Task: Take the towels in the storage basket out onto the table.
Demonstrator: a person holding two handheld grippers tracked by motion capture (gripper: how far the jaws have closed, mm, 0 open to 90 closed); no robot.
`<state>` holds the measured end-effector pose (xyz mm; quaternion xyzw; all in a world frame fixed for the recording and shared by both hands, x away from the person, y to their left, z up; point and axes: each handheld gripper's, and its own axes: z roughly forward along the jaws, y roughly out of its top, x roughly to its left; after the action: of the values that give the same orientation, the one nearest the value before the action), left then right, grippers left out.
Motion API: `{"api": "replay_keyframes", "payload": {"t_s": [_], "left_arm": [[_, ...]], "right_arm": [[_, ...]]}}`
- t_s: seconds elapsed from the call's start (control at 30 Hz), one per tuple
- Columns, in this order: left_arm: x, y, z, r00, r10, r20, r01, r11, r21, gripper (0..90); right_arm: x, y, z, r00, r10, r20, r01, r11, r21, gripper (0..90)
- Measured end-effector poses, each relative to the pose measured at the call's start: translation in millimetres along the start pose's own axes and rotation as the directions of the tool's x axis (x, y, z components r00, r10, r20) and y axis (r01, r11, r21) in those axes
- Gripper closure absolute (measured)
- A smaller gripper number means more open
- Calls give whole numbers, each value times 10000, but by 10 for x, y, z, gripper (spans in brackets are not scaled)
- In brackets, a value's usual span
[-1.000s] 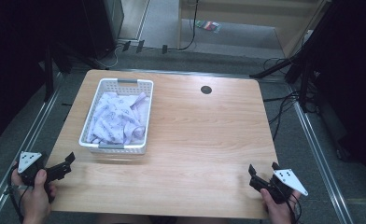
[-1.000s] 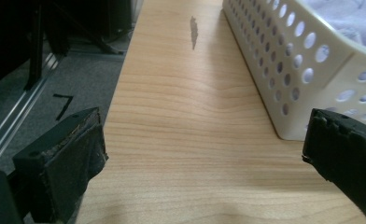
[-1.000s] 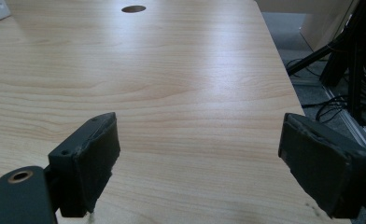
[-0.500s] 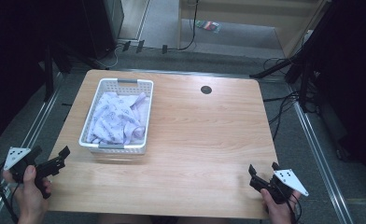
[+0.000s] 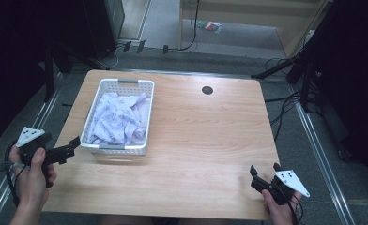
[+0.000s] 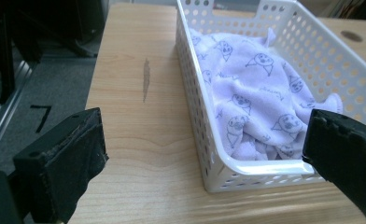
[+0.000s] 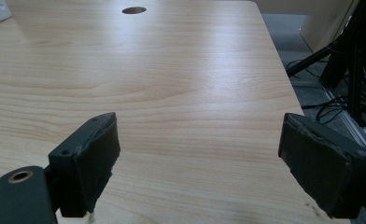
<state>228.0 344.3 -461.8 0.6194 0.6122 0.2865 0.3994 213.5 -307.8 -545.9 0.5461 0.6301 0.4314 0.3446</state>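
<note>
Basket: white basket (image 5: 144, 117) stands at upper left of the tabletop (image 5: 205, 150)
Cloth: pale printed cloth (image 5: 118, 122) lies crumpled inside it
Left gripper: left gripper (image 5: 72, 149) at lower left, fingers wide, just beside the basket's near corner
Right gripper: right gripper (image 5: 263, 175) at lower right, fingers wide, holding nothing

The left hand (image 5: 32, 161) grips the left claw (image 5: 74, 145) at the near-left edge of the surface, its jaws spread wide and pointing right, its grey plate tilted up. The forearm comes in from the bottom-left corner. The right hand (image 5: 278, 206) holds the right claw (image 5: 264, 171) at the near-right edge, jaws also wide apart and pointing forward over the surface, gripping nothing.
</note>
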Motion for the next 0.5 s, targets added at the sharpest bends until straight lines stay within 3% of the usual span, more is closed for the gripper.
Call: {"api": "replay_keyframes", "payload": {"t_s": [0.27, 0.5], "left_arm": [[-100, 196, 165, 9992, 401, -39, -393, 9914, 1249, 0], [-228, 352, 255, 9982, 597, 72, -601, 9853, 1597, 0]], "right_arm": [[2, 0, -1, 10000, -15, -11, 15, 10000, -12, 127], [-5, 1, 2, 10000, 4, 23, -4, 10000, -18, 127]]}}
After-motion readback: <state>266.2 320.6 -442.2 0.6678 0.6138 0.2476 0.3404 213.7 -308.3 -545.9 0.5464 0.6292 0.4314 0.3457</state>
